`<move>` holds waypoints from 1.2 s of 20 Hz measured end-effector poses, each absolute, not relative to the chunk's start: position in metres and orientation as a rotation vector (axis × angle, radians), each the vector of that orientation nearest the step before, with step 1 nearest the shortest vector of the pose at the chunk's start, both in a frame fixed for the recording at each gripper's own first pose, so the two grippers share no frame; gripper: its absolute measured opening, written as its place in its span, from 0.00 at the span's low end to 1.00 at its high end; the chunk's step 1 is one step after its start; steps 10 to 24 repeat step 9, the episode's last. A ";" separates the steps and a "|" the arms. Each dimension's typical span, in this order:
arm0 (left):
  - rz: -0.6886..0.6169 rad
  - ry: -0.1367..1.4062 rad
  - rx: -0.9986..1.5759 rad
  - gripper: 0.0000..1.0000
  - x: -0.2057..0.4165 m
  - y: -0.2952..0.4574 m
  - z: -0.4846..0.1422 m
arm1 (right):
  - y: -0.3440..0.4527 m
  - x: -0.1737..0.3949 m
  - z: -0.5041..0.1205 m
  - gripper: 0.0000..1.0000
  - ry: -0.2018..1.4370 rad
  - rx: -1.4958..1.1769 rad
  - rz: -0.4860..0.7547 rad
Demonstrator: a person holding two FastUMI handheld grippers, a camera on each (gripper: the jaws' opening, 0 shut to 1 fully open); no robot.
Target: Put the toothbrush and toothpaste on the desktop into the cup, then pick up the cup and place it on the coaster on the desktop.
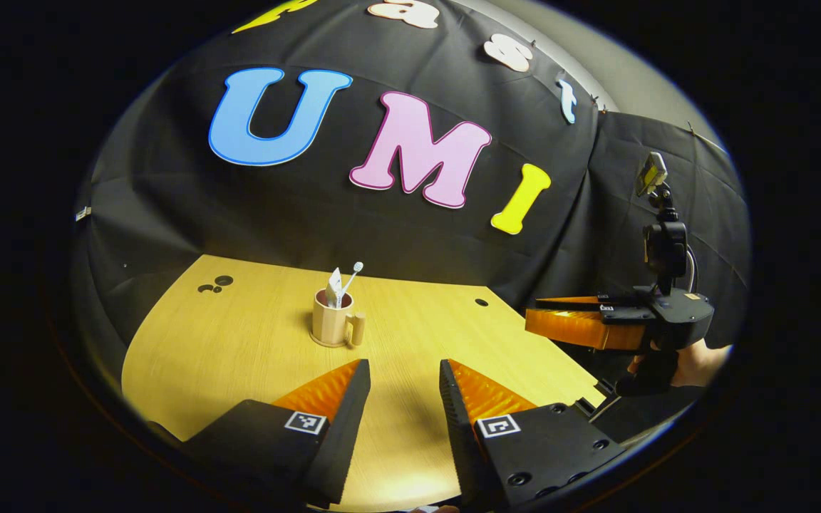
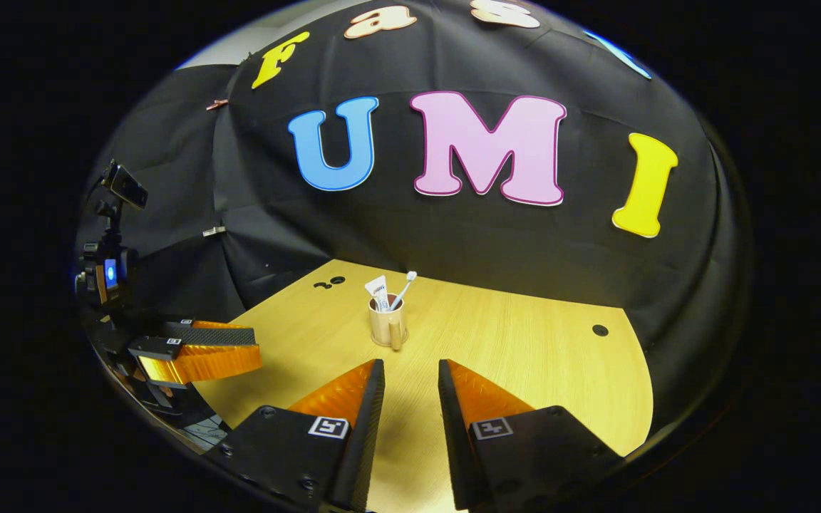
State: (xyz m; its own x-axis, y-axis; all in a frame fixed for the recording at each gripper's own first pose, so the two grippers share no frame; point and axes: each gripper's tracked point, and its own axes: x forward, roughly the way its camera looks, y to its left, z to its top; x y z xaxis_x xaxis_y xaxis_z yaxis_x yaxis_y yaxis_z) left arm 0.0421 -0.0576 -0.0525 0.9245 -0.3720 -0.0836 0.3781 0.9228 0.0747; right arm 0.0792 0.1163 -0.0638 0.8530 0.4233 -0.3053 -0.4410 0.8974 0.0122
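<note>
Both sets of tongs, left gripper and right gripper, stand wide and hold nothing. Ahead of their tips the cup stands upright on the desktop, toothbrush and toothpaste inside; we judge both withdrawn. We cannot make out the coaster.

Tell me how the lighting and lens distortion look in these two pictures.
Left gripper view: the desktop is evenly lit, its edges bowed by the fisheye, and the cup is sharp. Right gripper view: the same curved bending, with a brighter patch on the desktop near the right gripper.
</note>
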 end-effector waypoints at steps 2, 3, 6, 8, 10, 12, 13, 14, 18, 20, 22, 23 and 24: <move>-0.384 0.078 0.095 0.63 0.039 -0.056 -0.055 | 0.117 0.076 -0.067 0.50 0.311 -0.054 0.452; -0.383 0.084 0.099 0.63 0.038 -0.055 -0.057 | 0.119 0.075 -0.069 0.51 0.315 -0.050 0.456; -0.381 0.096 0.103 0.63 0.036 -0.055 -0.061 | 0.121 0.071 -0.067 0.51 0.311 -0.050 0.456; -0.382 0.101 0.105 0.63 0.033 -0.056 -0.062 | 0.124 0.068 -0.069 0.51 0.314 -0.055 0.461; -0.385 0.101 0.107 0.63 0.034 -0.056 -0.063 | 0.124 0.067 -0.069 0.51 0.312 -0.058 0.460; -0.385 0.101 0.107 0.63 0.034 -0.056 -0.063 | 0.124 0.067 -0.069 0.51 0.312 -0.058 0.460; -0.385 0.101 0.107 0.63 0.034 -0.056 -0.063 | 0.124 0.067 -0.069 0.51 0.312 -0.058 0.460; -0.385 0.101 0.107 0.63 0.034 -0.056 -0.063 | 0.124 0.067 -0.069 0.51 0.312 -0.058 0.460; -0.385 0.101 0.107 0.63 0.034 -0.056 -0.063 | 0.124 0.067 -0.069 0.51 0.312 -0.058 0.460; -0.385 0.101 0.107 0.63 0.034 -0.056 -0.063 | 0.124 0.067 -0.069 0.51 0.312 -0.058 0.460; -0.385 0.101 0.107 0.63 0.034 -0.056 -0.063 | 0.124 0.067 -0.069 0.51 0.312 -0.058 0.460; -0.385 0.101 0.107 0.63 0.034 -0.056 -0.063 | 0.124 0.067 -0.069 0.51 0.312 -0.058 0.460; -0.385 0.101 0.107 0.63 0.034 -0.056 -0.063 | 0.124 0.067 -0.069 0.51 0.312 -0.058 0.460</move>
